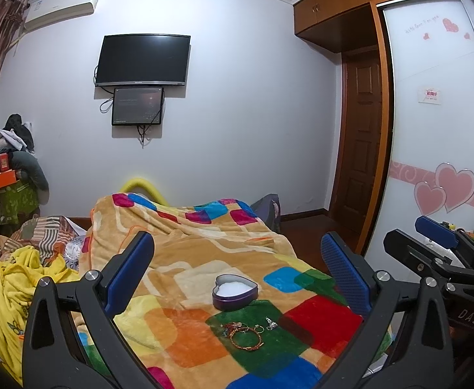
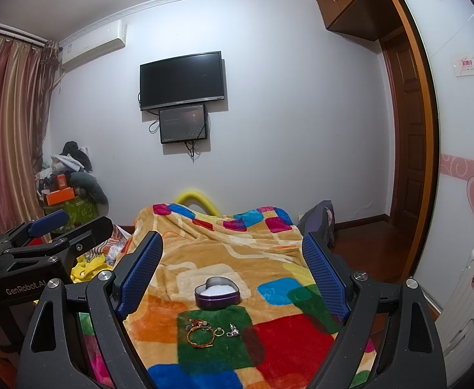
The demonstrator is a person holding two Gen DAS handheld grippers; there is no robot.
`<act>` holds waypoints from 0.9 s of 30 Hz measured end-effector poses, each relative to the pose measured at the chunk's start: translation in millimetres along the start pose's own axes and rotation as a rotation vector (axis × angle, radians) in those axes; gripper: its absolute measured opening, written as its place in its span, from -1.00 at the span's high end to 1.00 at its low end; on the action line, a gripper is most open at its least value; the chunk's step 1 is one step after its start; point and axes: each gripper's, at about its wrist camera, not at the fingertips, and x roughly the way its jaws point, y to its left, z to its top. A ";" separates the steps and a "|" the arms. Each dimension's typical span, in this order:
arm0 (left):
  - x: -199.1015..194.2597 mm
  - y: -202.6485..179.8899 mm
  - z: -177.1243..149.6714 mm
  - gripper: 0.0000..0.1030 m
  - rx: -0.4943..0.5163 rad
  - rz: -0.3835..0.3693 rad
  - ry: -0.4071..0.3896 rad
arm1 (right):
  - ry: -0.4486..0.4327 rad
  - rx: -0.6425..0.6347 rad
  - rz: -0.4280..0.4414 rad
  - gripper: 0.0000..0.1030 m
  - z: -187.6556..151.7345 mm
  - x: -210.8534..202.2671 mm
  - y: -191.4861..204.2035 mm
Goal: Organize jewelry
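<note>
On the blanket (image 1: 204, 259): a heart-shaped tin (image 1: 234, 292) sat open, white inside, ahead of both grippers.
Jewelry: a braided bracelet (image 1: 246, 338), a ring (image 1: 258, 328) and a small silver piece (image 1: 271, 324) lay together on the green patch, just nearer than the tin (none inside it).
Left gripper (image 1: 237, 278): fingers wide apart, empty.
Right gripper (image 2: 233, 278): likewise spread, holding nothing.
Around: yellow bedding (image 1: 16, 278) bunched at left.

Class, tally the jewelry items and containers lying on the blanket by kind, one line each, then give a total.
Heart-shaped tin: 1
Woven bracelet: 1
Ring: 1
Silver piece, type unclear: 1
Small beaded bits beside the bracelet are too tangled to count.
Total: 4
</note>
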 end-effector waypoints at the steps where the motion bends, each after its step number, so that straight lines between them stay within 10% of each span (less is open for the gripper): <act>1: -0.4 0.0 0.1 -1.00 0.000 -0.002 0.001 | 0.001 0.001 0.001 -0.66 0.2 0.0 -0.8; 27: -2.2 -2.0 3.9 -1.00 0.003 -0.009 -0.001 | 0.000 -0.001 0.002 -0.66 -1.9 0.3 1.1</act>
